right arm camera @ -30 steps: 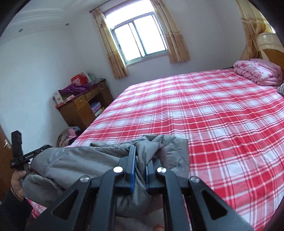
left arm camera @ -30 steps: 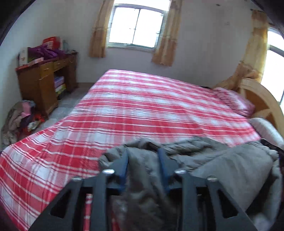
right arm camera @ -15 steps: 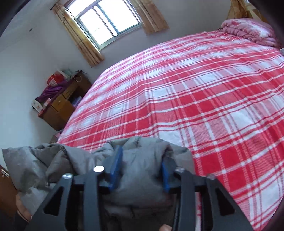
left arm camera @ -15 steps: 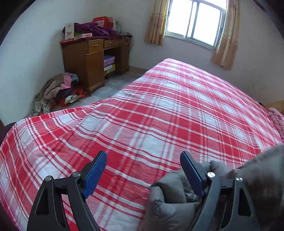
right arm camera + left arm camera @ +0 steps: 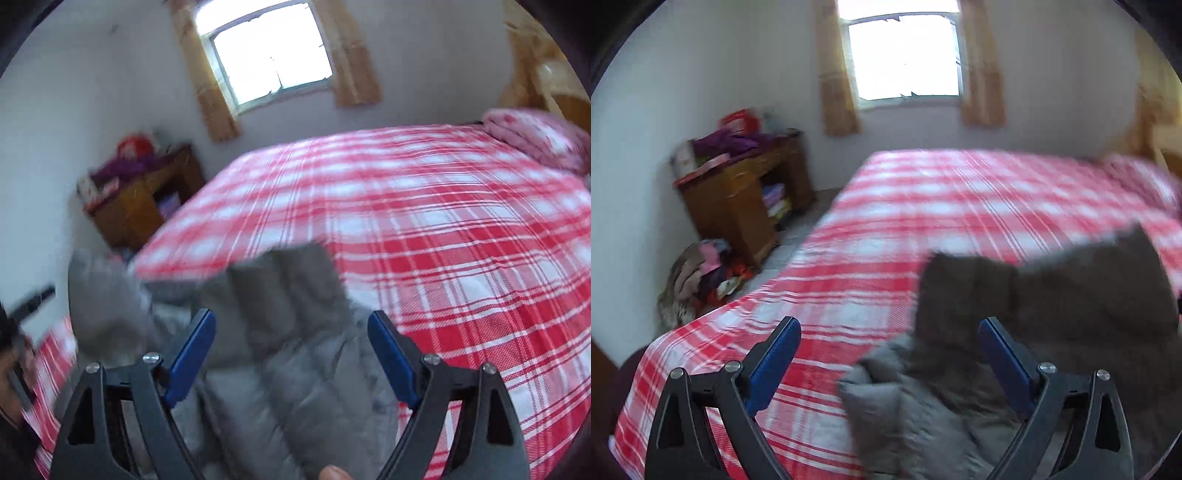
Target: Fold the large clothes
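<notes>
On the near edge of the plaid bed (image 5: 461, 229) the grey padded jacket (image 5: 295, 354) is heaped, released for regrasping: left claw (image 5: 888, 354) and right claw (image 5: 291, 343) are spread wide, empty.

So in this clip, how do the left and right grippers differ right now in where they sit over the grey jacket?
The left gripper sits at the grey jacket's edge: bare plaid bedspread shows by its left finger, jacket by its right. The right gripper is centred over the jacket, with padded fabric filling the whole gap. Both are wide open, clamping nothing.
</notes>
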Available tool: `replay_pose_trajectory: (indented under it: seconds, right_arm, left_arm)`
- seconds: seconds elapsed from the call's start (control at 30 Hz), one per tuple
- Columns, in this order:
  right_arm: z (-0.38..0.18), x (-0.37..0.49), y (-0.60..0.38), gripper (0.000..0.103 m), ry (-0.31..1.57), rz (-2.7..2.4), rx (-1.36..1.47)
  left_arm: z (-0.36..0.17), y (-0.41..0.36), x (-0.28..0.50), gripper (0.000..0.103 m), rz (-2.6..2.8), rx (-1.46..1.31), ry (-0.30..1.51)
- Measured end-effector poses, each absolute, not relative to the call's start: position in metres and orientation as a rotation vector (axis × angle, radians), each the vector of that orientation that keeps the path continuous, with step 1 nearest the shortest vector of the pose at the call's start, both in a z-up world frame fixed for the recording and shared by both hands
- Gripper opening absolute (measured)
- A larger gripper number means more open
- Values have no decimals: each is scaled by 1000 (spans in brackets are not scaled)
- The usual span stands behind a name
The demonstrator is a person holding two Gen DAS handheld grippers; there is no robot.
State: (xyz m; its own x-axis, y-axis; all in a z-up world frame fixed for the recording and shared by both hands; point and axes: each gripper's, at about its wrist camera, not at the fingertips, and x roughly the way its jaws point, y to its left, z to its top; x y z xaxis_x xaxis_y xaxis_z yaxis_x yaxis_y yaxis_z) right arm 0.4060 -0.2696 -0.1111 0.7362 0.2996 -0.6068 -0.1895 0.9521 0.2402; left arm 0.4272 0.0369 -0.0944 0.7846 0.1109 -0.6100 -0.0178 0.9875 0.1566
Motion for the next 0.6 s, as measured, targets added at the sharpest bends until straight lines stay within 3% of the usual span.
replay_pose_trajectory:
  seconds: [0.07,0.1,0.13,0.17,0.2,0.23,0.6]
  right_arm:
    - [-123,403,-246,86,739,304,74]
    - [-130,405,-235,77,769,289,16]
    - [-136,405,-229,60,790,281,-24]
    - [-141,407,-225,49,796,281,-49]
    - [-144,410,-223,30,791,243,-94]
    - [-146,411,-228,18,780,193,-107]
    - [-186,435,-284,21,862,16,-7]
  left_arm:
    - [-117,18,439,97,99,234,718]
    - [-133,10,448,97,138,307,745]
    - [-150,7,457,97,225,389,765]
    - [-162,8,464,97,287,427,787]
    - [-175,13,470,97,321,439,812]
    - [-183,20,472,97,334,423,825]
    - [-213,75,459,102,441,282,821]
